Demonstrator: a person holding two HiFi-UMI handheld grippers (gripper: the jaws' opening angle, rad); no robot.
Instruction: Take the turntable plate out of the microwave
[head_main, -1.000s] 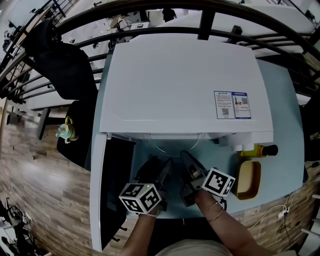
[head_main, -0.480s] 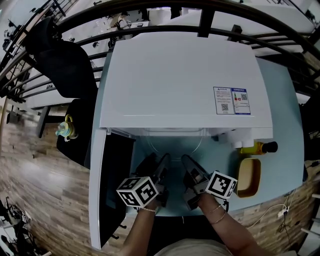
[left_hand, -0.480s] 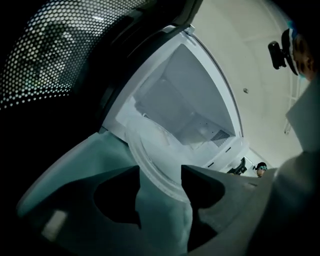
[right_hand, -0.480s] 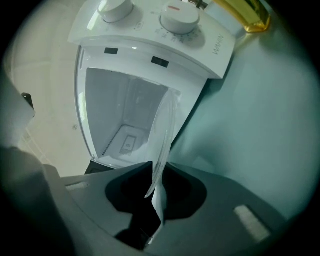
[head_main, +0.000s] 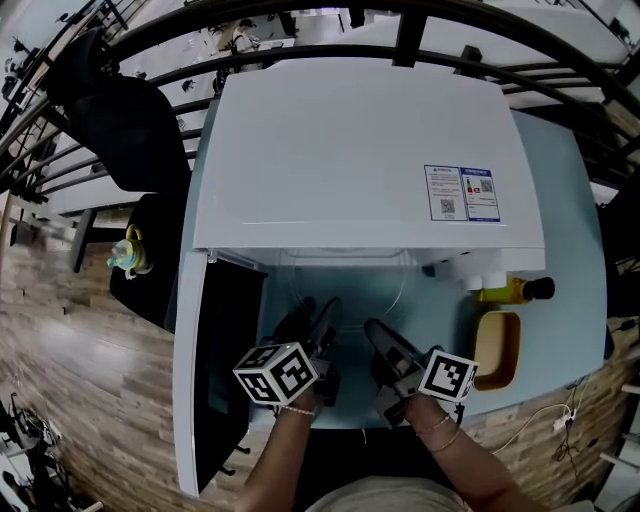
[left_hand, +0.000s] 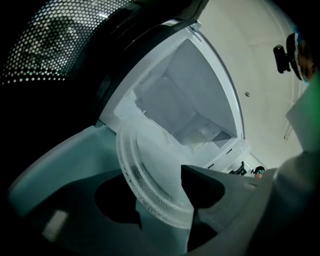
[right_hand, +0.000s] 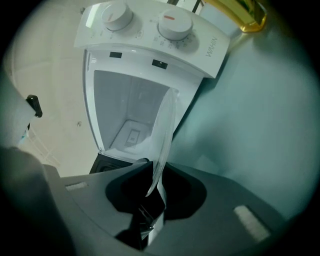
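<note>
The glass turntable plate sits roughly half out of the microwave, its near rim forward of the cavity mouth and its far part under the roof. The right gripper is clenched on that near rim, which runs edge-on between its jaws. The left gripper has the rim between its jaws too, but I cannot tell whether its pads press on it. The main risk is the glass slipping: both bites are shallow and close together on the microwave's front side, so the plate's weight levers down on them, and a weak left hold would let it swing and strike the cavity's lip. Pulling unevenly could twist the plate out of the right jaws. The open door at the microwave's left crowds the left gripper, and a swing toward the microwave's right front corner could hit the bottle there.
</note>
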